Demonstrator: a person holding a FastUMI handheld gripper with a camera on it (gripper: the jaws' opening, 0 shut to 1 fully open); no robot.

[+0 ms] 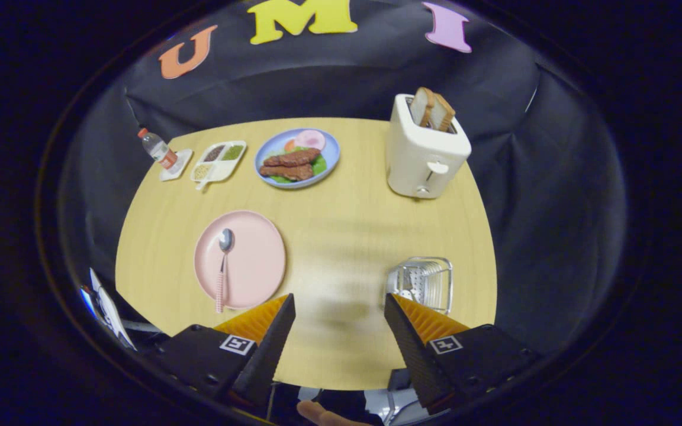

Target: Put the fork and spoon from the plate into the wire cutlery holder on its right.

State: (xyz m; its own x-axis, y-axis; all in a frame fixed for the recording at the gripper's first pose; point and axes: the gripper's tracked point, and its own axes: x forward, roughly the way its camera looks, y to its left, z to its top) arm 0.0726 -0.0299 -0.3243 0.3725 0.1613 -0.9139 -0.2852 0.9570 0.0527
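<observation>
Pink plate [258, 260] holds the spoon [223, 263], bowl away from the tongs, handle overhanging the near rim; spoon looks light, stiff, slick, best pinched at the patterned handle; fork probably already in the wire holder [421, 283] right of the plate; tongs [338, 307] open, empty, spoon just ahead-left of them.

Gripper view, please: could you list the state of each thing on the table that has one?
gripper: fingers open, holding nothing, above bare table
spoon: lying on the pink plate, handle toward the fingers
pink plate: holds the spoon
wire cutlery holder: upright; contents unclear
toaster: two bread slices sticking up
bottle: upright, capped
blue plate: full of food
</observation>
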